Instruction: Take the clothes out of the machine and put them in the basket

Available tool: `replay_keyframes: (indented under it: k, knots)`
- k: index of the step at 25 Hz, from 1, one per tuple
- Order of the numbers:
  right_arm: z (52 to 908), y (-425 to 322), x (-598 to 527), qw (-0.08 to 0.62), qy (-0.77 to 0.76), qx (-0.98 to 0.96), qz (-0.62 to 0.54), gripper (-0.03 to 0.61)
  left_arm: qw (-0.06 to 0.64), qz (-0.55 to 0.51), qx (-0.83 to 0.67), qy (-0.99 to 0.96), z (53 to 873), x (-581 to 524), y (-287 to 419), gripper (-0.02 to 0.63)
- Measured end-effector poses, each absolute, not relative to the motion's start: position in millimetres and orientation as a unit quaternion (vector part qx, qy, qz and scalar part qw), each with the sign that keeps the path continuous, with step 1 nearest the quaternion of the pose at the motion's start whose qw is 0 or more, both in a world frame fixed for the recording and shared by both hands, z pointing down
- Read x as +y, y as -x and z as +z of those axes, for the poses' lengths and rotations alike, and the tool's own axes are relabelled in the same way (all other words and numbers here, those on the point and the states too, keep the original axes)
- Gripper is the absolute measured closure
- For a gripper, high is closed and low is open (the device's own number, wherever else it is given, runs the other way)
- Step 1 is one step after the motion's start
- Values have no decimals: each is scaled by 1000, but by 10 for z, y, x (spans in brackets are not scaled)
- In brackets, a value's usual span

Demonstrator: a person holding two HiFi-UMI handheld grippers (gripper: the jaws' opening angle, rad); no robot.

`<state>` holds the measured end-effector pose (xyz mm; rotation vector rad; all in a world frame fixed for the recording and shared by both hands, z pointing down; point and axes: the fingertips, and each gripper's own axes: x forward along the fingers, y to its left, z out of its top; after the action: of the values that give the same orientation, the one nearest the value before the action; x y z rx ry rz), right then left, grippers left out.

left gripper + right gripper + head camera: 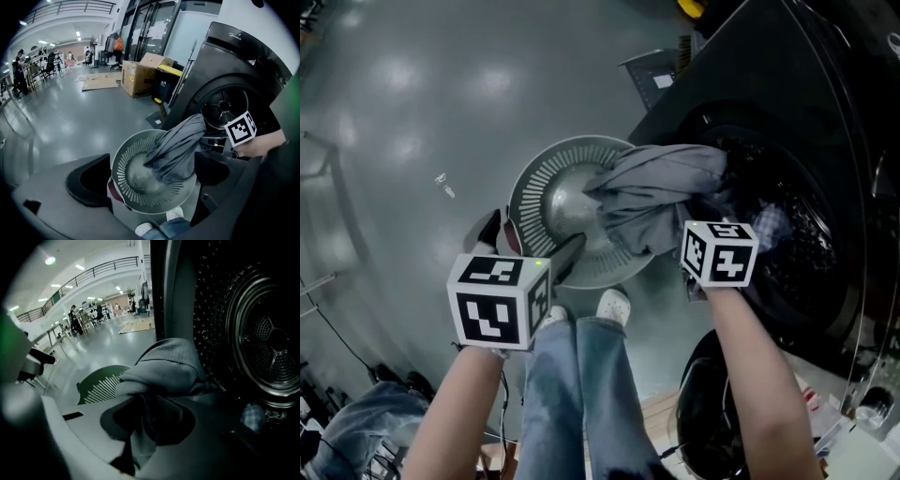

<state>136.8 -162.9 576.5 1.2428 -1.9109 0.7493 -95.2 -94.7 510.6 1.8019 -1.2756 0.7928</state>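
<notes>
1. Right gripper view: my right tool (140,425) is clamped on a fold of the grey garment (164,364), with cloth bunched between its narrow jaws. The garment humps up just ahead of them. The washing machine's dark drum (272,348) fills the right side, and a small checked cloth (253,418) lies at its lower edge. The slatted basket (96,385) shows to the left, behind the garment.

2. Left gripper view: my left tool (150,180) has its jaws spread wide and holds nothing. The round basket (119,161) sits below and between them. The garment (180,143) runs from the washing machine (234,70) down into the right half of the basket. The right tool's marker cube (240,129) is at the machine's opening. Cardboard boxes (140,72) stand on the floor (70,117) further back.

3. Head view: looking steeply down, I see the garment (661,192) bridging the machine's opening (787,225) and the basket (525,192), with its lower part draped over the basket's right rim and inside. The left tool hangs open over the near-left rim; I cannot tell whether it touches. The right tool sits at the garment's near edge, by the opening. The person's white shoes (614,305) stand just beside the basket.
</notes>
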Motion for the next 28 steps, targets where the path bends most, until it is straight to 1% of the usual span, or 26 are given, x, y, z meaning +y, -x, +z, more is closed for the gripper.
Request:
replay_keyframes:
  k: [7, 13, 16, 23, 28]
  knots:
    - [5362, -698, -1600, 226, -445, -790, 356, 511, 383, 306, -505, -711, 4959, -889, 1129, 49]
    - [5036, -181, -1541, 157, -400, -817, 386, 511, 381, 298, -511, -710, 4864, -814, 1320, 49]
    - [4915, 79, -1441, 142, -369, -830, 394, 511, 380, 293, -515, -710, 4807, -779, 1405, 49]
    - [4787, 574, -1170, 132, -326, -837, 419, 511, 374, 282, -523, -712, 4654, -711, 1654, 49]
    - [4735, 819, -888, 143, -279, -850, 424, 511, 368, 279, -528, -713, 4576, -665, 1809, 49]
